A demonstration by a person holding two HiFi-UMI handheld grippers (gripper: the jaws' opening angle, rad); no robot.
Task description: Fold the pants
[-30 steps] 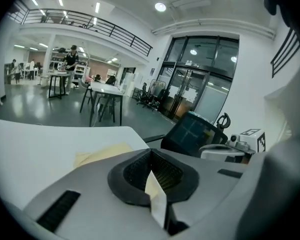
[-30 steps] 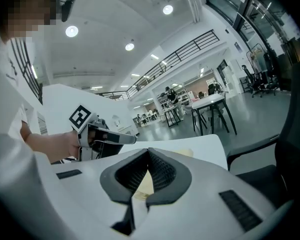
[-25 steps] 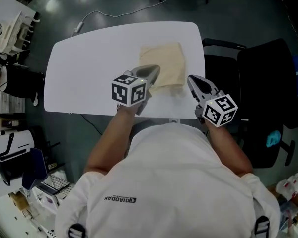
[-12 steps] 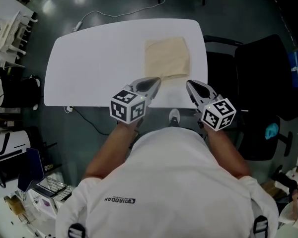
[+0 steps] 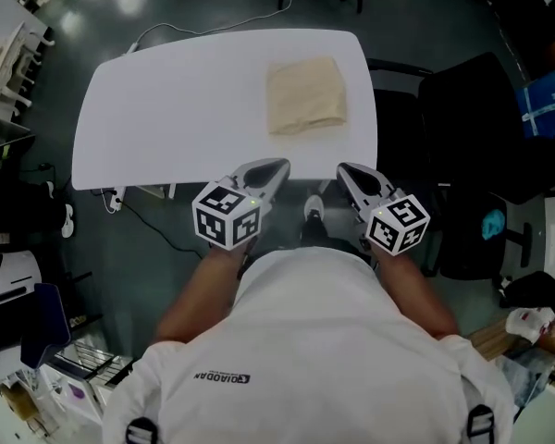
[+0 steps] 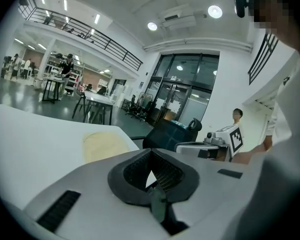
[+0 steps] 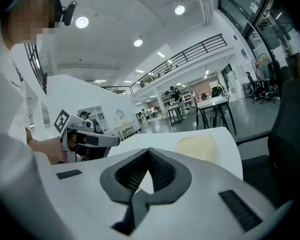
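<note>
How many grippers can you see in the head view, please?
2: the left gripper and the right gripper, side by side at the white table's near edge, both pointing toward the folded pants. None appears hidden.

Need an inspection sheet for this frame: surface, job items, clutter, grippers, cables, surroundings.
Surface: white table, bare apart from the pants.
Job's things: beige pants, folded into a compact rectangle, lying toward the table's right end.
Clutter: nothing seen on the table.
Grippers: left gripper and right gripper both shut and empty, held short of the table's near edge, clear of the pants.
Cables: white cable on the floor beyond the table.
Surroundings: black office chair right of the table.
</note>
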